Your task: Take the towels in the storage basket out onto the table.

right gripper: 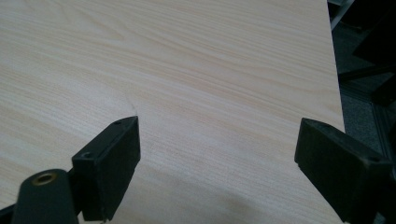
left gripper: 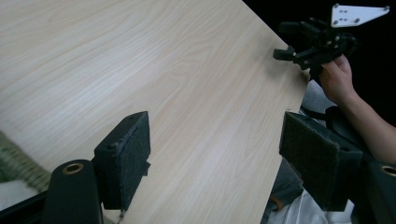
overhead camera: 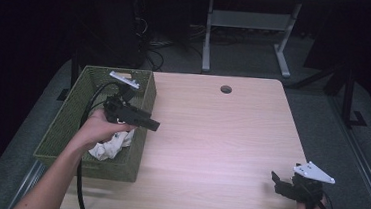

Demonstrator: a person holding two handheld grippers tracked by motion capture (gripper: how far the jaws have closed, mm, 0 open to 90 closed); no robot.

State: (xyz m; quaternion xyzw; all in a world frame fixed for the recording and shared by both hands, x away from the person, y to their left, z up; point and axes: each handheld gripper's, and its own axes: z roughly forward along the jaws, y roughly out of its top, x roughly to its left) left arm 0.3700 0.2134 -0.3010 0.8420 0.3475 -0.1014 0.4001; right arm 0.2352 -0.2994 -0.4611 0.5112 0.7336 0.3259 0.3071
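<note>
The left hand-held gripper (overhead camera: pixel 144 121) hangs over the near rim of a green woven basket (overhead camera: pixel 67 118), jaws spread wide and empty, pointing out across the bare counter (overhead camera: pixel 221 137). Just beneath and behind it, under the person's left hand (overhead camera: pixel 99 128), a crumpled white cloth (overhead camera: pixel 112 146) lies inside the basket, at the end nearest the person. In the left gripper view a scrap of the cloth (left gripper: pixel 11 193) and the basket's weave (left gripper: pixel 18 165) sit behind the left jaw, so the jaws face away from the thing they would have to seize.

The right hand-held gripper (overhead camera: pixel 285 185) rests well apart from the basket, low over the counter's near right corner, jaws likewise wide with nothing between them; ahead of it lies only wood grain.

Judged from here, the risk is a fumbled pick-up. The left hand-held gripper must swing back and down toward the cloth, and a jaw could catch the basket's wall and drag or tip it over the counter's edge, which the basket already overhangs. A shallow pinch might take a single fold, letting the cloth slip free. The trailing cable (overhead camera: pixel 90 104), looped inside the basket, could snag the cloth or rim.
</note>
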